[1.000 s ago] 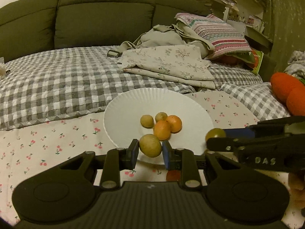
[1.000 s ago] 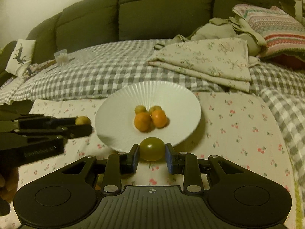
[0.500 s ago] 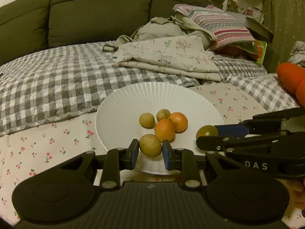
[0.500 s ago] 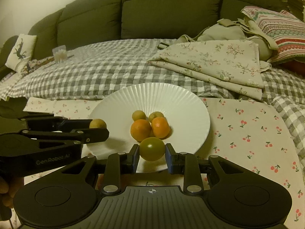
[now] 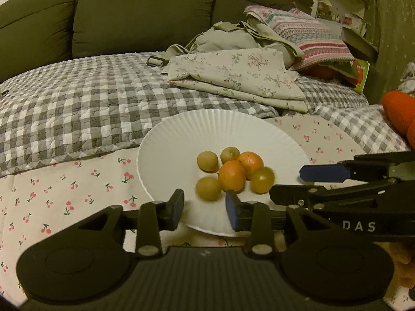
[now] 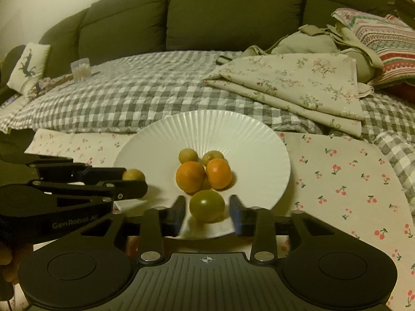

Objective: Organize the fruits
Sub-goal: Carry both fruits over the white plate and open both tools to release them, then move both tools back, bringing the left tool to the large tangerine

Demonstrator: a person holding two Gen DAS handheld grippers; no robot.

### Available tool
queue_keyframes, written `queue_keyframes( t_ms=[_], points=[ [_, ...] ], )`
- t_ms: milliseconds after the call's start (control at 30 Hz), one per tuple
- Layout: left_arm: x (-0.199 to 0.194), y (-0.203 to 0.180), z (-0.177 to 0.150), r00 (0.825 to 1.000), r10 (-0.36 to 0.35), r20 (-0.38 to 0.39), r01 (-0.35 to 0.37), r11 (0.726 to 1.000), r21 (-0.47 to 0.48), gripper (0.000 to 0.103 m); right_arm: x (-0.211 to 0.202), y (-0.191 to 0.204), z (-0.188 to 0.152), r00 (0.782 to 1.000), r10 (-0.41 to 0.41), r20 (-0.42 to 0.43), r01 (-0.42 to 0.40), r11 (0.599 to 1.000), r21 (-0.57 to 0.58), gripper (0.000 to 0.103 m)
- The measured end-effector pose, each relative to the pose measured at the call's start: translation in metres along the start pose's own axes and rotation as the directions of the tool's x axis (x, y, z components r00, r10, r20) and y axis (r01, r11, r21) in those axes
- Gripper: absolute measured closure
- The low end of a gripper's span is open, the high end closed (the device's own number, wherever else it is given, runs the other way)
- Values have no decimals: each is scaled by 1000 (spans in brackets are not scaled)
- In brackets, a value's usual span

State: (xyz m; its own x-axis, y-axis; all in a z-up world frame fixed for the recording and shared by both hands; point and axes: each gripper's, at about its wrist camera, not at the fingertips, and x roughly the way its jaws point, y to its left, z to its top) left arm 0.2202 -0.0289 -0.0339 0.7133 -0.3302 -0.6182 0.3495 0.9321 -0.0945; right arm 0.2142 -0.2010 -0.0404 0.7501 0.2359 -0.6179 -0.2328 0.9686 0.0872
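A white ribbed plate [image 5: 181, 134] [image 6: 246, 140] lies on a cherry-print cloth. On it are two oranges [image 5: 232, 175] [image 6: 190, 176] and several small yellow-green fruits. My left gripper [image 5: 205, 206] is open over the plate's near rim; a yellow-green fruit [image 5: 208, 188] [image 6: 133, 175] lies on the plate just ahead of its jaws. My right gripper [image 6: 207, 211] is open, and a green fruit [image 6: 206, 206] [image 5: 262, 180] sits loose on the plate between its jaws. Each gripper shows from the side in the other's view.
A grey checked quilt [image 5: 77, 108] covers the sofa behind the plate. Folded floral cloth [image 5: 233, 75] and a striped pillow [image 5: 306, 36] lie at the back right. An orange plush [image 5: 399, 114] sits at the far right. A small cushion [image 6: 28, 64] is at the far left.
Both grippers have opened and let go of their fruits onto the plate. The yellow-green fruit and the green fruit now rest beside the oranges.
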Motion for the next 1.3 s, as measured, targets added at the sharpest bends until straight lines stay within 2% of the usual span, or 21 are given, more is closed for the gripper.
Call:
queue_keyframes(
  t_ms=[33,500,633,700,767,867,933,1000,1067,1133,1300],
  points=[
    [-1,1,0,1000,-1,1,1,1000,-5,68,-1,0,0,1000,-1,3,1,1000,5,53],
    [-27,6,3,1000,3,0,-3,996,-84,67,-21,-16,12,1000,-10,-3,10,994,105,53],
    [-38,2,1,1000,-4,-6,3,996,-90,66,-35,-24,18,1000,-1,-12,3,988,156,48],
    [-43,0,-1,1000,0,-16,-2,996,-93,63,-43,-26,18,1000,2,-24,2,984,176,47],
    [-47,-3,-5,999,14,-31,-17,995,-98,54,-50,-27,17,999,16,-37,-8,981,193,45],
    [-54,-5,-11,998,27,-59,-34,993,-117,50,-61,-26,14,998,34,-58,-21,979,201,40],
    [-57,-6,-16,996,35,-86,-45,991,-125,48,-66,-25,14,996,42,-77,-26,980,197,32],
    [-62,-9,-20,994,44,-97,-56,990,-129,43,-71,-23,14,995,41,-88,-22,980,199,27],
    [-65,-12,-25,993,52,-102,-64,990,-126,33,-74,-21,14,995,43,-95,-23,981,193,24],
    [-67,-17,-29,991,68,-114,-81,990,-119,28,-76,-20,14,994,43,-100,-23,981,190,19],
    [-72,-20,-42,987,48,-155,-70,987,-141,26,-84,-16,8,990,65,-127,-38,978,205,15]
  ],
)
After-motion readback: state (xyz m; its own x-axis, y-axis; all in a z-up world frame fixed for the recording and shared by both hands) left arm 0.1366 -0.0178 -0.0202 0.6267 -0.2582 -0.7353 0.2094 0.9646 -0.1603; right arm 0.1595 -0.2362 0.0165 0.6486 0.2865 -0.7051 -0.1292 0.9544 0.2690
